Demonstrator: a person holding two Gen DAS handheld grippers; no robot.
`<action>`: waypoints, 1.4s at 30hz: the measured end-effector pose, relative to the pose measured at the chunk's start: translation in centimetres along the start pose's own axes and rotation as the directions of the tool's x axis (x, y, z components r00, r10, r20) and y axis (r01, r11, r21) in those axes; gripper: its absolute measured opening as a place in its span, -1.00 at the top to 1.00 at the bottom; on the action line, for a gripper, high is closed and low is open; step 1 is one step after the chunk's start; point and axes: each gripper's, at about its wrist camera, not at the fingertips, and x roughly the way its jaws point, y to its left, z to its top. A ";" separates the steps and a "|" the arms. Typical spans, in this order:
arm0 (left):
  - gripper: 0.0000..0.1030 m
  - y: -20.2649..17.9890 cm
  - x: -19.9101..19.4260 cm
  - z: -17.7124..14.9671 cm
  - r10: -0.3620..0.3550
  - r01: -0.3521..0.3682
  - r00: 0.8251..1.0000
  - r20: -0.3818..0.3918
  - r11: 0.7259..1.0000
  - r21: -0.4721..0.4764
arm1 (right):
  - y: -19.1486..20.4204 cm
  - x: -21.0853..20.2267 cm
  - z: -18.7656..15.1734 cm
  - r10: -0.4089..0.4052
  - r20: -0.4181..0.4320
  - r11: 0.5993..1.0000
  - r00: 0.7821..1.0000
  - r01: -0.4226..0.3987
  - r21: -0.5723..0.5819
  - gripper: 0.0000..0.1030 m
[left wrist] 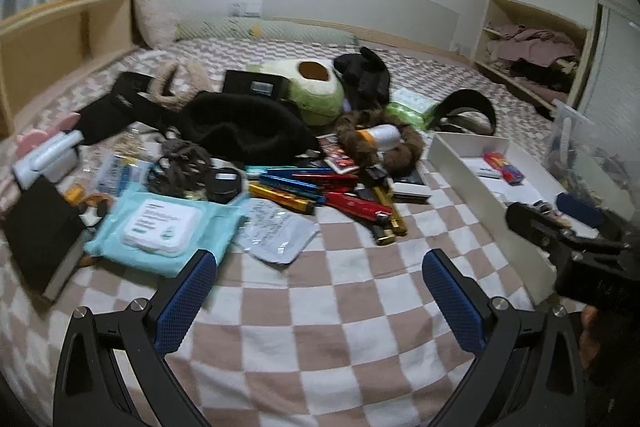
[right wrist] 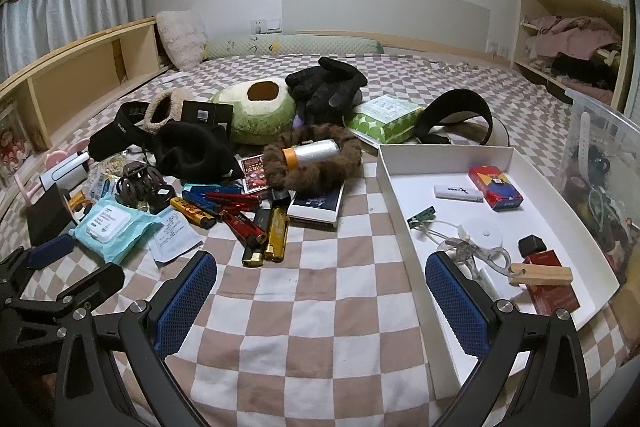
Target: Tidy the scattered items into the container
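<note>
Both sets of tongs hang over the checked bed (right wrist: 320,327) with their blue pads spread wide and nothing between them: the left tongs (left wrist: 320,291) face the heap, the right tongs (right wrist: 320,291) sit between the heap and the white tray (right wrist: 404,195). The tray already holds a few small things, a red box (right wrist: 496,187) among them, while most of the clutter lies in a pile well to its left. The lighters (right wrist: 276,233) nearest the tongs look light, hard and slick, so they are best pinched across the narrow body near the middle. The wipes pack (right wrist: 116,227) is soft and floppy; gripping it by the stiff lid would likely hold best. The black hat (right wrist: 188,151) should squash easily and can be taken anywhere.
</note>
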 end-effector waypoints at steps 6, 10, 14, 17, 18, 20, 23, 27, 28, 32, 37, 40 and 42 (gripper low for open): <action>-1.00 0.2 2.8 1.1 -0.105 0.104 0.993 -0.062 0.994 -0.018 | -0.1 1.1 0.6 0.013 -0.012 1.000 1.000 -0.013 0.005 -1.00; -1.00 1.2 4.8 2.0 -0.074 0.075 0.994 -0.084 0.997 0.001 | -0.2 2.3 1.1 0.052 -0.028 0.999 0.998 -0.052 0.011 -1.00; -1.00 2.5 5.7 2.4 -0.023 0.025 0.996 -0.089 1.000 0.020 | 0.3 4.3 1.4 0.087 -0.068 0.996 0.994 -0.088 -0.004 -1.00; -1.00 3.5 6.2 2.1 0.001 0.000 0.995 -0.100 1.000 0.010 | 0.7 5.9 1.3 0.117 -0.113 0.993 0.987 -0.119 -0.005 -1.00; -1.00 3.9 6.4 1.7 0.005 -0.006 0.994 -0.108 1.000 -0.004 | 0.9 6.4 1.2 0.127 -0.129 0.992 0.983 -0.129 -0.004 -1.00; -1.00 4.5 6.5 1.0 0.010 -0.014 0.992 -0.124 0.999 -0.031 | 1.3 7.6 1.1 0.144 -0.160 0.989 0.977 -0.147 -0.006 -1.00; -1.00 5.0 5.9 0.2 0.016 -0.023 0.992 -0.125 0.998 -0.054 | 2.1 9.0 1.0 0.186 -0.200 0.981 0.962 -0.193 -0.014 -0.76; -1.00 5.7 3.9 0.1 0.032 -0.038 0.997 -0.074 0.995 -0.090 | 3.2 10.8 1.2 0.258 -0.255 0.964 0.932 -0.264 0.009 -0.39; -1.00 5.9 3.6 0.1 0.033 -0.039 0.997 -0.064 0.994 -0.099 | 3.6 11.2 1.2 0.277 -0.266 0.959 0.923 -0.283 0.019 -0.28; -1.00 6.1 2.8 0.6 0.038 -0.040 0.999 -0.026 0.995 -0.095 | 5.0 12.7 1.3 0.355 -0.306 0.933 0.883 -0.354 0.061 0.00; -1.00 6.2 2.6 0.7 0.019 -0.020 1.000 -0.013 0.995 -0.100 | 6.7 14.6 1.4 0.442 -0.355 0.895 0.824 -0.430 0.117 0.24; -1.00 6.5 2.5 0.7 0.011 -0.012 1.000 -0.011 0.993 -0.114 | 7.1 16.3 1.2 0.437 -0.405 0.897 0.803 -0.419 0.138 0.29; -1.00 6.6 2.5 0.8 0.006 -0.007 1.000 -0.009 0.992 -0.123 | 6.3 16.8 1.6 0.400 -0.387 0.916 0.831 -0.379 0.133 0.31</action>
